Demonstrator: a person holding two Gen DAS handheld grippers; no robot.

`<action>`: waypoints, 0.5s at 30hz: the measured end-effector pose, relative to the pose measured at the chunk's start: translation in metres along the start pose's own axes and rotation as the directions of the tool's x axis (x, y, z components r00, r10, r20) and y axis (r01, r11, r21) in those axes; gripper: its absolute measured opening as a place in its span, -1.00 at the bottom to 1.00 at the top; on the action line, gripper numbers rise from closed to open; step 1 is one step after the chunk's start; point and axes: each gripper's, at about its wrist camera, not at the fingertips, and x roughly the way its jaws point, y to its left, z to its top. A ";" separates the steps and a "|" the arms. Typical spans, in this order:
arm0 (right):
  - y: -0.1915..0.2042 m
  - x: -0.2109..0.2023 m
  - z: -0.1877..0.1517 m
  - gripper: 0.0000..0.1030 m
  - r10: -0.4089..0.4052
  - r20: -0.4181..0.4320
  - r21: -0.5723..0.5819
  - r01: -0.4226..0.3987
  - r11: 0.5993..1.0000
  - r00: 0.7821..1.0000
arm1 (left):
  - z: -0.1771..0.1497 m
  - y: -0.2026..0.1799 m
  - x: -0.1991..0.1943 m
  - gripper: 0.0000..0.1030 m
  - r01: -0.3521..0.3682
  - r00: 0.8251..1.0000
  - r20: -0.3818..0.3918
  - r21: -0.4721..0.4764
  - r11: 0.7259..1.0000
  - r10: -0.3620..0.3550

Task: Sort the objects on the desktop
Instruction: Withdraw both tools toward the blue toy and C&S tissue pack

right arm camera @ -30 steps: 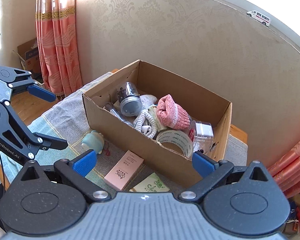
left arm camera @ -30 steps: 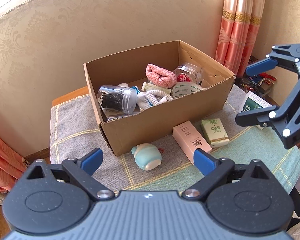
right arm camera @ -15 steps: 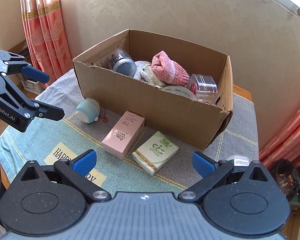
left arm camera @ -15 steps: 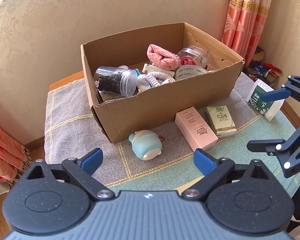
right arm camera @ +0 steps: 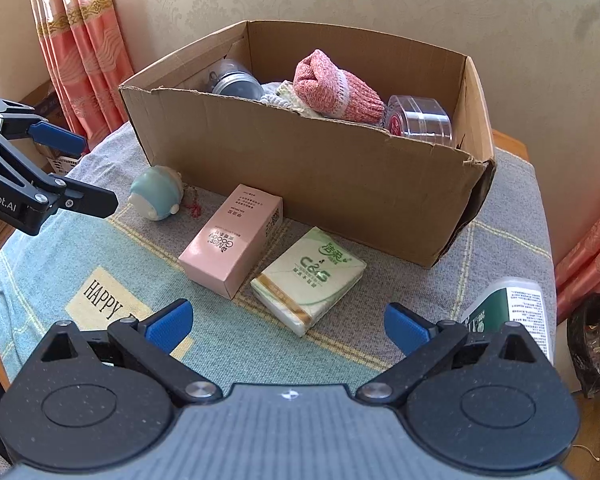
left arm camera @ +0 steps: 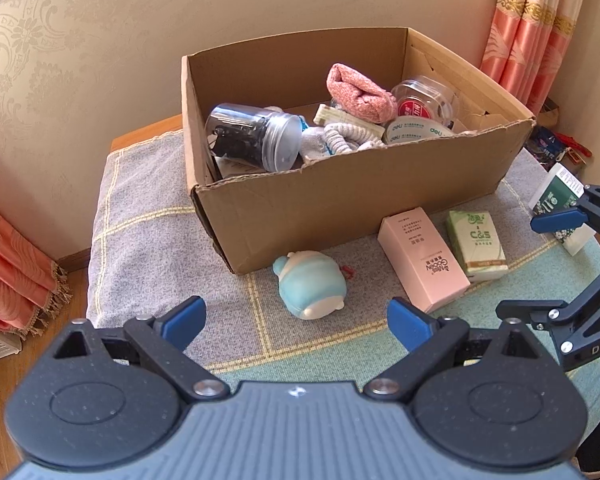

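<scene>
From my left wrist view, the left tool (left arm camera: 295, 320) is spread wide and empty low in the frame, the pale blue toy (left arm camera: 311, 284) just above it on the worktop (left arm camera: 148, 216), with the pink box (left arm camera: 422, 258) and green tissue pack (left arm camera: 476, 245) to the right below the cardboard box (left arm camera: 340, 196). From my right wrist view, the right tool (right arm camera: 288, 326) gapes wide with nothing held, the tissue pack (right arm camera: 310, 274) at centre beside the pink box (right arm camera: 232, 238), and what looks like a green-and-white packet (right arm camera: 512, 316) at lower right.
</scene>
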 end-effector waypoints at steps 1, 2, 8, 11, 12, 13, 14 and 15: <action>-0.001 0.004 0.000 1.00 0.002 -0.005 -0.004 -0.002 1.000 1.000 | 0.000 0.001 0.001 0.88 -0.004 1.000 0.001 -0.007 1.000 0.004; -0.002 0.007 0.001 1.00 0.002 -0.009 -0.006 -0.002 1.000 1.000 | 0.000 0.001 0.003 0.88 -0.011 1.000 0.001 -0.011 1.000 0.011; -0.009 0.028 0.002 1.00 0.003 -0.045 -0.035 -0.005 0.999 0.999 | 0.003 0.002 0.013 0.89 -0.013 1.000 -0.022 -0.036 0.999 0.013; -0.011 0.036 0.002 1.00 0.005 -0.060 -0.058 -0.009 0.998 0.998 | 0.003 0.003 0.018 0.88 -0.005 0.999 -0.034 -0.055 0.998 0.004; -0.011 0.039 0.002 1.00 0.009 -0.065 -0.064 -0.013 0.998 0.998 | 0.003 0.003 0.019 0.88 -0.004 0.999 -0.037 -0.057 0.998 0.002; -0.012 0.042 0.002 1.00 0.014 -0.073 -0.071 -0.019 0.997 0.997 | 0.003 0.002 0.021 0.89 -0.003 0.999 -0.042 -0.056 0.998 0.001; -0.012 0.044 0.001 1.00 0.012 -0.072 -0.081 -0.018 0.997 0.997 | 0.002 0.002 0.022 0.89 -0.002 0.999 -0.048 -0.054 0.999 0.000; -0.011 0.046 0.002 1.00 0.009 -0.070 -0.096 -0.016 0.995 0.997 | 0.001 0.001 0.024 0.88 -0.003 0.999 -0.052 -0.053 0.999 0.000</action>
